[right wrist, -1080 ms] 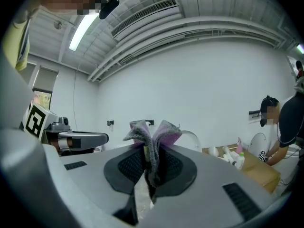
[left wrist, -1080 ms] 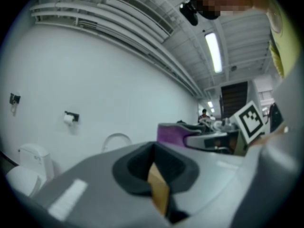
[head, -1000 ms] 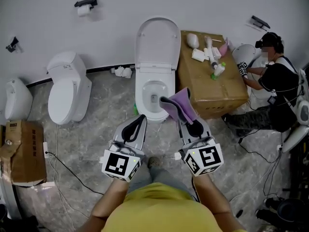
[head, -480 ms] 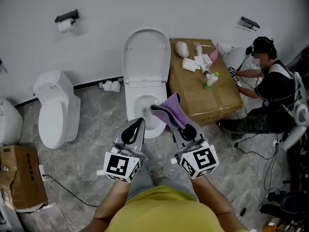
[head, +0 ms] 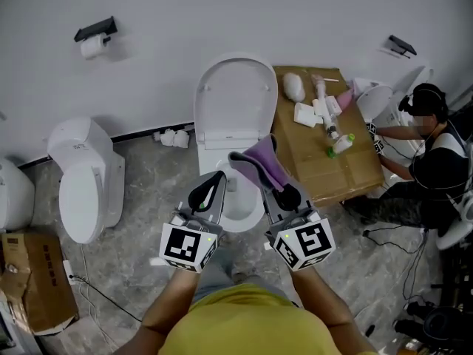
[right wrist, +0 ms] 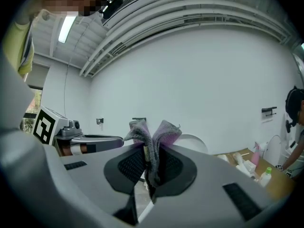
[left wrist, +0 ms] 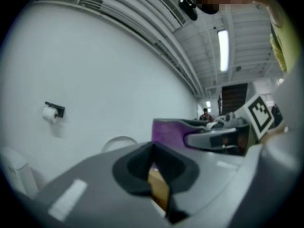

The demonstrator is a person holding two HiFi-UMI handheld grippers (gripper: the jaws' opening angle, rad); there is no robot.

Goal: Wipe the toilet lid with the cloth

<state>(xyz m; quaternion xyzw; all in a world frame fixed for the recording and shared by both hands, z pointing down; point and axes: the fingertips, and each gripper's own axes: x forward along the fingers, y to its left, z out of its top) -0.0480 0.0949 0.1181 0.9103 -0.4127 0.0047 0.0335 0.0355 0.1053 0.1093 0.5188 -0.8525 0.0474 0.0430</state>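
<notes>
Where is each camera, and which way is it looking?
Head view: on the person's head, looking down at the raised toilet lid, left gripper, right gripper, forearms, yellow shirt.
Left gripper view: rides the left gripper, looking level along its shut jaws at the wall.
Right gripper view: rides the right gripper, looking over the clamped cloth at the wall.
Shared: both gripper views show the lid and the other gripper.

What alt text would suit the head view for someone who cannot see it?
A person holds two grippers before a white ceramic toilet with its lid raised. The right gripper clamps a purple cloth in its jaws; the left gripper is shut and empty.
</notes>
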